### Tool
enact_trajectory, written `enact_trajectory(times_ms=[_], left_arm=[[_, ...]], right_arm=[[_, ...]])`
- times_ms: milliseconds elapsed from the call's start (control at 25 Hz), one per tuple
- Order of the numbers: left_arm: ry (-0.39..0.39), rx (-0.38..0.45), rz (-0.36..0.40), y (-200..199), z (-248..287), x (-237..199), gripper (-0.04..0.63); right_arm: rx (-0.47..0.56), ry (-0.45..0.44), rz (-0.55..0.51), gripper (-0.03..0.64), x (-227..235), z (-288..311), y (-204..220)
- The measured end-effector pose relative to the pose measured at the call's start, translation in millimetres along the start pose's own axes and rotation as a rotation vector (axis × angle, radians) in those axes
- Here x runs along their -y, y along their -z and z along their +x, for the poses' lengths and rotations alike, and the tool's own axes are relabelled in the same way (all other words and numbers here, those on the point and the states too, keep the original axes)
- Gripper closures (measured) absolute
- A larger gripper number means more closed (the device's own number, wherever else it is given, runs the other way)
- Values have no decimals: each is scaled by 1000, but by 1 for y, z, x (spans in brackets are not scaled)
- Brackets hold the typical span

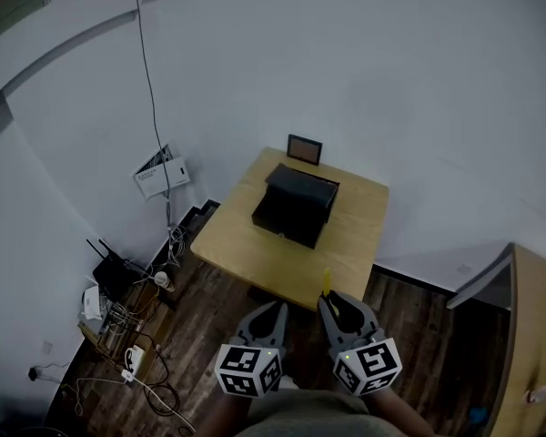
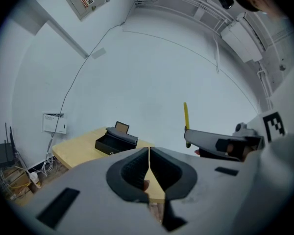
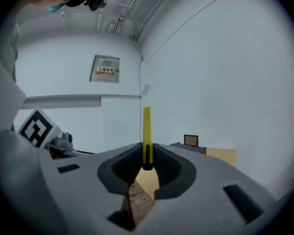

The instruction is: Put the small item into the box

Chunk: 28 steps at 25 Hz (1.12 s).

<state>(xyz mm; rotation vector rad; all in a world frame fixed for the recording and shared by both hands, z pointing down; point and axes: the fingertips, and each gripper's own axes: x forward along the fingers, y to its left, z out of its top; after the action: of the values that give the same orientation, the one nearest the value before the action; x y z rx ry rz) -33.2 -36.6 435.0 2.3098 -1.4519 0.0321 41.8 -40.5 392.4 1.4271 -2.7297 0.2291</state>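
Observation:
A black box (image 1: 294, 207) with its lid open stands on a small wooden table (image 1: 355, 230); it also shows in the left gripper view (image 2: 115, 142). My right gripper (image 1: 332, 310) is shut on a thin yellow utility knife (image 1: 327, 281) that sticks up from its jaws (image 3: 146, 131). It hangs before the table's near edge, well short of the box. My left gripper (image 1: 275, 317) sits beside it, shut with nothing between its pads (image 2: 149, 166). The yellow knife (image 2: 185, 115) and the right gripper show in the left gripper view at the right.
A small framed picture (image 1: 305, 149) stands at the table's far edge behind the box. Routers and tangled cables (image 1: 118, 308) lie on the dark wood floor at the left. A wooden cabinet (image 1: 537, 335) stands at the right. White walls surround the table.

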Motion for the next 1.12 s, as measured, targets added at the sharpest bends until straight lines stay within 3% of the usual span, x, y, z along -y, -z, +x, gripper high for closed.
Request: enact_trajectory(times_ms=[600,1120], left_arm=[[46,-47,6,-29,76,-90,588],[17,-83,-29,-32,138,-128,588]], right_arm=[[-29,103,-15,563,43,115,-7],[-146,59,-56,563,100,202,8]])
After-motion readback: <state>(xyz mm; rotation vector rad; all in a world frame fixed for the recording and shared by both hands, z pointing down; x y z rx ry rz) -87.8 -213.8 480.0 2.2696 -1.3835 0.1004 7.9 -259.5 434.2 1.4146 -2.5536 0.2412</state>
